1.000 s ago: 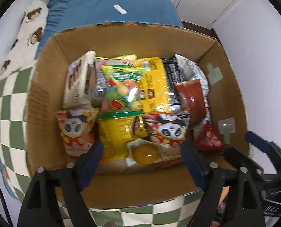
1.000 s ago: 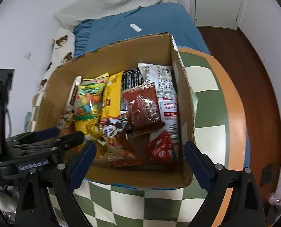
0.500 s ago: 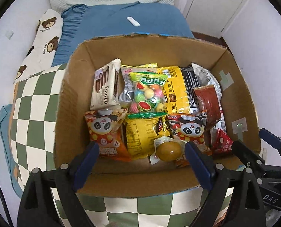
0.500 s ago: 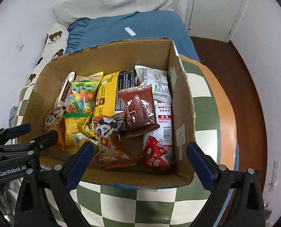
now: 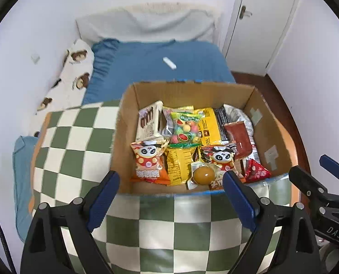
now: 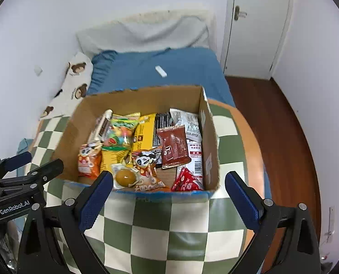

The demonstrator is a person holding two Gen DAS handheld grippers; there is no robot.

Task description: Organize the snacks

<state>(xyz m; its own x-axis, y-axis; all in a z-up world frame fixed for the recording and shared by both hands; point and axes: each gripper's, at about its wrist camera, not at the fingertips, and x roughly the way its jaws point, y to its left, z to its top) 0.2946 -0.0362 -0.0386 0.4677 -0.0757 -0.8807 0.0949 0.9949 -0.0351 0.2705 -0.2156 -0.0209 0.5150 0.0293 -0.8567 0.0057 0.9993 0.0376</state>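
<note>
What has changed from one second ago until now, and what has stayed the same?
Both grippers, left and right, pulled back and up from the cardboard box, so more of the checkered table shows. Nothing was grasped or released; both are open and empty. The snacks, such as the red packet, stayed in place.

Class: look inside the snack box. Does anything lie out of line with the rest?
Yes. The dark red packet lies tilted on top of the white packets in the cardboard box, not flat in a row like the others.
</note>
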